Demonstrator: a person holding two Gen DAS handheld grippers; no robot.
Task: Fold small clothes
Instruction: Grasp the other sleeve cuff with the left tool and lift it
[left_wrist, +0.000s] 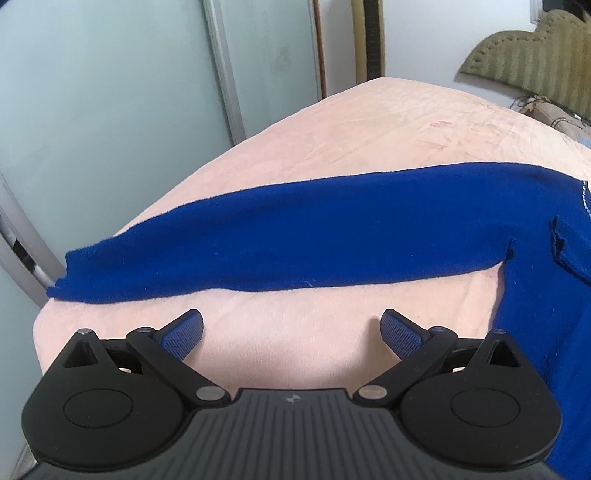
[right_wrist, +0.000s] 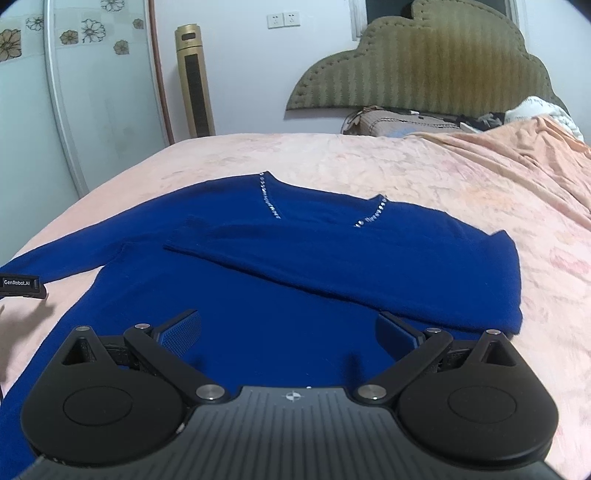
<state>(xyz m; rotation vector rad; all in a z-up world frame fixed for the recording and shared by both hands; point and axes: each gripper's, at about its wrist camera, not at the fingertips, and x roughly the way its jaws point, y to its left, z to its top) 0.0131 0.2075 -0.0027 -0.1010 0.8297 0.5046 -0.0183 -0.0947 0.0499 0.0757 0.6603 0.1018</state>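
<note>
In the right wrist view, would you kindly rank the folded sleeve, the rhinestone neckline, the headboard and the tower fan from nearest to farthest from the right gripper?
From the right gripper:
1. Folded sleeve, lying across the sweater just ahead.
2. Rhinestone neckline, beyond the sleeve, centre.
3. Headboard at the far right and tower fan at the far left: both against the back wall, too close to call.

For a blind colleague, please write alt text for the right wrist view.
A royal-blue knitted sweater with a rhinestone-trimmed V neckline lies flat on a peach bedsheet, one sleeve folded across its chest. The open right gripper hovers over its hem.
</note>
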